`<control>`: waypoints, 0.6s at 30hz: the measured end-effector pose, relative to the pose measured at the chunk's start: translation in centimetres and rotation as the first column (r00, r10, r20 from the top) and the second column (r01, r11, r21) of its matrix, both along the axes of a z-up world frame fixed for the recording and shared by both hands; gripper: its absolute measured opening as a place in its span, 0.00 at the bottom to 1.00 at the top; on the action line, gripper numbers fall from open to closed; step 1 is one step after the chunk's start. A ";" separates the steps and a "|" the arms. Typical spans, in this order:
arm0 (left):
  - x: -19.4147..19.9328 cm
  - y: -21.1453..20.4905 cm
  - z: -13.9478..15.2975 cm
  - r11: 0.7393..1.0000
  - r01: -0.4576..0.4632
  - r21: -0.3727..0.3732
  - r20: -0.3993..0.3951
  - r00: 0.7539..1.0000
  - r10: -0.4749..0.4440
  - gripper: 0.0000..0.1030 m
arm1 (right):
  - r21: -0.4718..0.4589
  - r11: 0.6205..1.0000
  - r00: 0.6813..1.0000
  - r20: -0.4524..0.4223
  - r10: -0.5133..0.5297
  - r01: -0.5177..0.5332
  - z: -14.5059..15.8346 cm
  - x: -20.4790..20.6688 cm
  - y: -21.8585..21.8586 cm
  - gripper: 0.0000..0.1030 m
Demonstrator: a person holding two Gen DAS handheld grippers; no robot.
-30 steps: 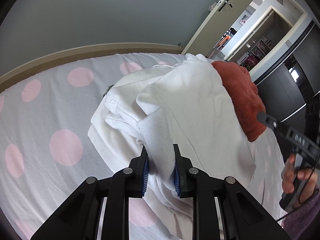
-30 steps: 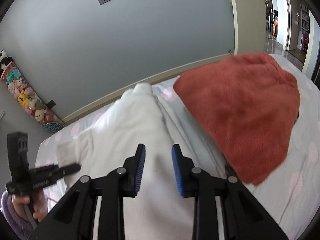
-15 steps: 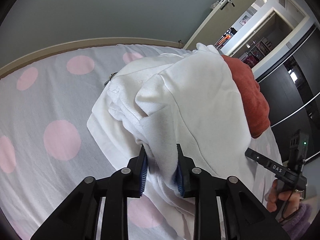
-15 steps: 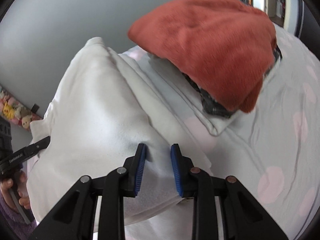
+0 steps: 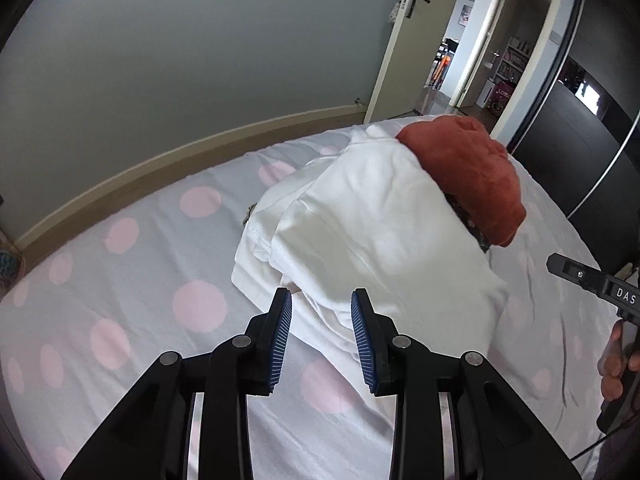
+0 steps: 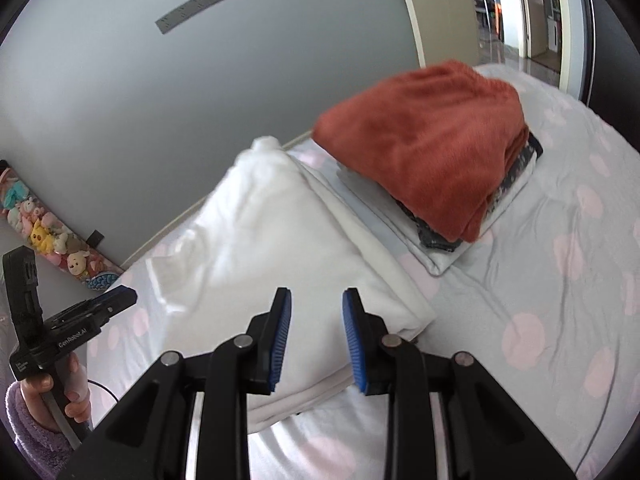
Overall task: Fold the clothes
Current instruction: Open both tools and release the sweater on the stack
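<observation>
A folded white garment (image 5: 372, 232) lies on the bed; it also shows in the right wrist view (image 6: 272, 256). My left gripper (image 5: 321, 312) is open and empty, just short of the garment's near edge. It also appears at the left of the right wrist view (image 6: 100, 304). My right gripper (image 6: 316, 312) is open and empty above the garment's near corner. It shows at the right edge of the left wrist view (image 5: 588, 276). A folded rust-red garment (image 6: 428, 164) tops a stack beside the white one, also seen in the left wrist view (image 5: 472, 176).
The bed sheet (image 5: 120, 280) is pale grey with pink dots. Under the red garment lie a dark patterned piece (image 6: 436, 236) and a pale folded piece (image 6: 420, 252). A grey wall runs behind the bed. Plush toys (image 6: 44, 236) hang at the left; an open door (image 5: 404, 40) is at the right.
Both grippers have let go of the white garment and pulled back from it. The garment now rests folded on the bed beside the stack.
</observation>
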State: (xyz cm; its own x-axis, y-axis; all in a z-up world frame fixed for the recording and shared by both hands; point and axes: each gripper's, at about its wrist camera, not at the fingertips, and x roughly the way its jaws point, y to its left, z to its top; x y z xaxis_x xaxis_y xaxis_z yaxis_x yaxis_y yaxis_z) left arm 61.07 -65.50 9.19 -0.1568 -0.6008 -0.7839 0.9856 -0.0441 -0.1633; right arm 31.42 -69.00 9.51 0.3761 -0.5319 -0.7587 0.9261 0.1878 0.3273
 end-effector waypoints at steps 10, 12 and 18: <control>-1.8 7.2 8.2 0.982 0.070 -0.176 0.066 0.996 -0.059 0.61 | -0.092 0.996 0.999 0.042 0.000 0.004 7.6 2.5 8.4 0.25; -1.9 8.7 9.5 0.975 0.073 -0.210 0.066 0.996 -0.060 0.69 | -0.114 0.993 0.999 0.037 -0.004 0.008 8.9 3.0 10.4 0.26; -3.1 12.9 11.0 0.960 0.092 -0.265 0.116 0.991 -0.063 0.76 | -0.187 0.982 0.999 0.006 -0.036 0.037 10.8 4.1 16.1 0.26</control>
